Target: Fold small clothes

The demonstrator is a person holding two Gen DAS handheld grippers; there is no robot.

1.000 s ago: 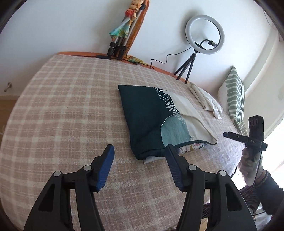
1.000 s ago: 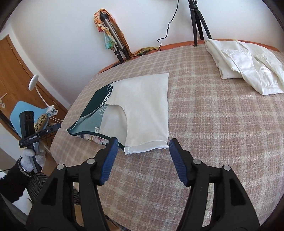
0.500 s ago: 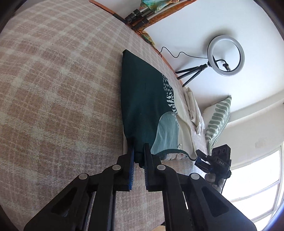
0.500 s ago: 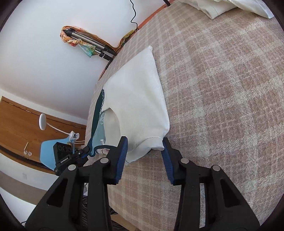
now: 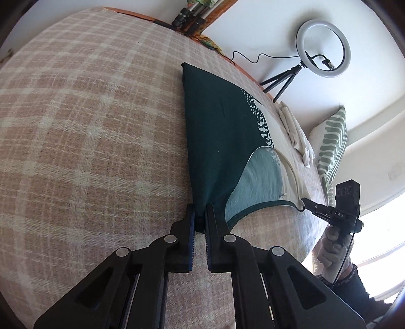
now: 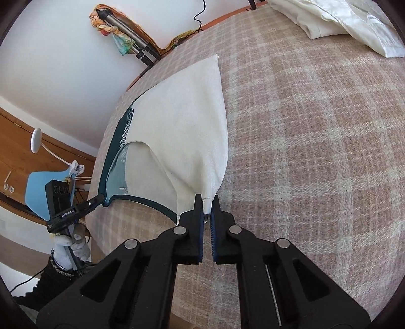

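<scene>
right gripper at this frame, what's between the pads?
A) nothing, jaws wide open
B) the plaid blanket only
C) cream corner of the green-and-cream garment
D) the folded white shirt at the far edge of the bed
C: the right gripper is shut on the near cream corner of the green-and-cream folded garment, which lies on the pink plaid blanket.

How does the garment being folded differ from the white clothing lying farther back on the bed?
The garment is dark green, teal and cream; the white clothing is plain white. The garment is pinched at two corners by the left gripper and right gripper; the white clothing lies untouched. Both rest on the plaid bedcover.
</scene>
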